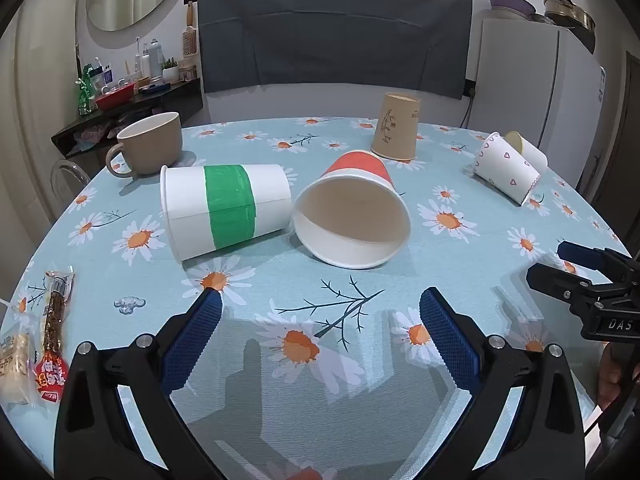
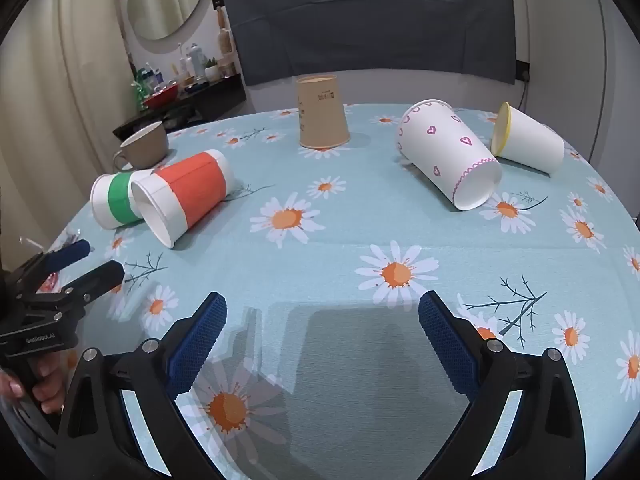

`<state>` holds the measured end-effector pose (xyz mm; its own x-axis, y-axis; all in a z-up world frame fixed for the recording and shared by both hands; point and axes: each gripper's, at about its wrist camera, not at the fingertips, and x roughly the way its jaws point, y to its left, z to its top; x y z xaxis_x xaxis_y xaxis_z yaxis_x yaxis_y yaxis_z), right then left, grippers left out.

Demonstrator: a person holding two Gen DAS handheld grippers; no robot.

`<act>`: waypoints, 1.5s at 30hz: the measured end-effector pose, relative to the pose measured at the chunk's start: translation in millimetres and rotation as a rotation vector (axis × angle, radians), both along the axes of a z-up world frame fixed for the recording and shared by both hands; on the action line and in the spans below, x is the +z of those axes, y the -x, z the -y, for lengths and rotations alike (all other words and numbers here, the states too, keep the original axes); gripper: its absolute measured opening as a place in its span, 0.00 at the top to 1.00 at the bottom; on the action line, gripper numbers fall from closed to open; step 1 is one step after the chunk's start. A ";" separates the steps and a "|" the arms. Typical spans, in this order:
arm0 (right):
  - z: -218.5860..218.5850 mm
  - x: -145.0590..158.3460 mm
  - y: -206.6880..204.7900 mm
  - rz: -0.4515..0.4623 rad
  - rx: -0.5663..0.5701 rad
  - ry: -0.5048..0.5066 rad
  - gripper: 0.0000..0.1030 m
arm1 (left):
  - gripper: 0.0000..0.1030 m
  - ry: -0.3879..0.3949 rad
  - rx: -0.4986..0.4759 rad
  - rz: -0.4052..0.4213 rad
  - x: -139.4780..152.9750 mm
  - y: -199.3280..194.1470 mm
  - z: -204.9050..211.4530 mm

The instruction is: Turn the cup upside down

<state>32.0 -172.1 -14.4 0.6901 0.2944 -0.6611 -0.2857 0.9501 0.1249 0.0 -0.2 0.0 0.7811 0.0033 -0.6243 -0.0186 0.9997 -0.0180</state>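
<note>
Several paper cups lie on their sides on the daisy tablecloth: a green-banded cup (image 1: pixel 228 210) (image 2: pixel 116 200), a red-banded cup (image 1: pixel 352 212) (image 2: pixel 186 196) with its mouth toward me, a heart-patterned cup (image 1: pixel 506 168) (image 2: pixel 450 158) and a yellow-rimmed cup (image 1: pixel 528 148) (image 2: pixel 528 140). A brown paper cup (image 1: pixel 396 126) (image 2: pixel 322 112) stands upside down at the back. My left gripper (image 1: pixel 320 304) (image 2: pixel 86 260) is open and empty, short of the red-banded cup. My right gripper (image 2: pixel 322 308) (image 1: pixel 548 258) is open and empty over bare cloth.
A beige mug (image 1: pixel 150 146) (image 2: pixel 144 146) stands upright at the back left. Snack packets (image 1: pixel 52 336) lie at the table's left edge. The round table (image 2: pixel 340 240) curves away on both sides. A dark chair back (image 1: pixel 332 32) and a fridge (image 1: pixel 536 80) stand behind.
</note>
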 end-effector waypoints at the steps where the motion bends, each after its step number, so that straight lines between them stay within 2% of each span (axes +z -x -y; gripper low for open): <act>1: -0.2 -0.1 -0.3 -0.003 0.000 0.003 0.10 | 0.06 0.000 0.000 -0.001 0.0 0.0 0.0; 45: -4.1 -4.5 -2.2 -0.019 0.004 0.006 0.10 | 0.06 0.002 -0.003 0.000 0.0 -0.5 0.0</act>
